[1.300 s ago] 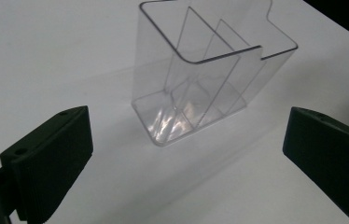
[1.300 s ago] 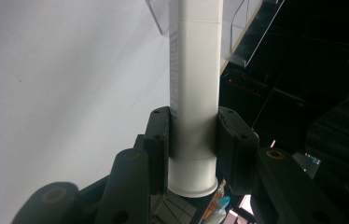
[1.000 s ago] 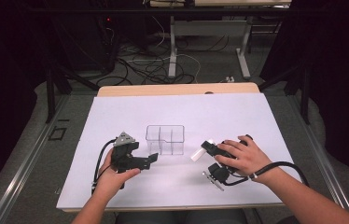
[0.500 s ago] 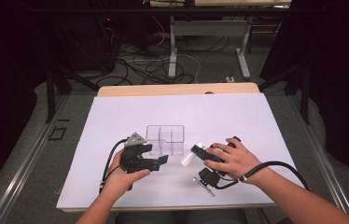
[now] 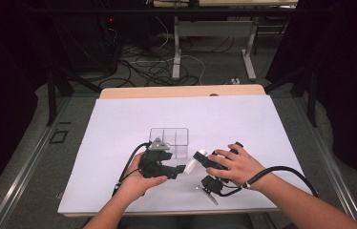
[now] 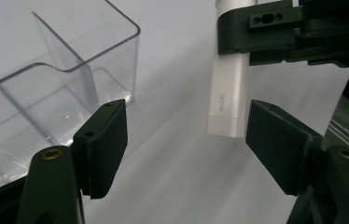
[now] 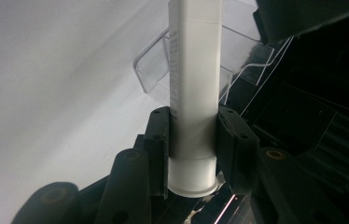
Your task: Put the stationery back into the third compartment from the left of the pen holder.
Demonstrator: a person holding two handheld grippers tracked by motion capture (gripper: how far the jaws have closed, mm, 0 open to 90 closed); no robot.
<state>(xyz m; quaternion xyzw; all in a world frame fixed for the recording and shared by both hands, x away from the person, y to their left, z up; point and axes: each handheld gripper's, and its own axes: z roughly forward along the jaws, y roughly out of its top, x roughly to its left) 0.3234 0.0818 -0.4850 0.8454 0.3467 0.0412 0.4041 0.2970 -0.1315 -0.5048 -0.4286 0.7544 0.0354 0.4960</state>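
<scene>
I hold two claws. My right claw (image 7: 193, 154) pinches one white tube (image 7: 194, 84) between its two flat black pads. The tube is smooth, long and mostly round, and it hangs in the air just above the white table (image 5: 119, 124). My left claw (image 6: 186, 140) is spread wide, with the flat end of the tube between its pads but not touching them. One clear plastic box (image 5: 169, 140) with thin walls inside sits just beside both claws.

Cables (image 5: 167, 62) and table legs (image 5: 176, 52) beyond the table.
</scene>
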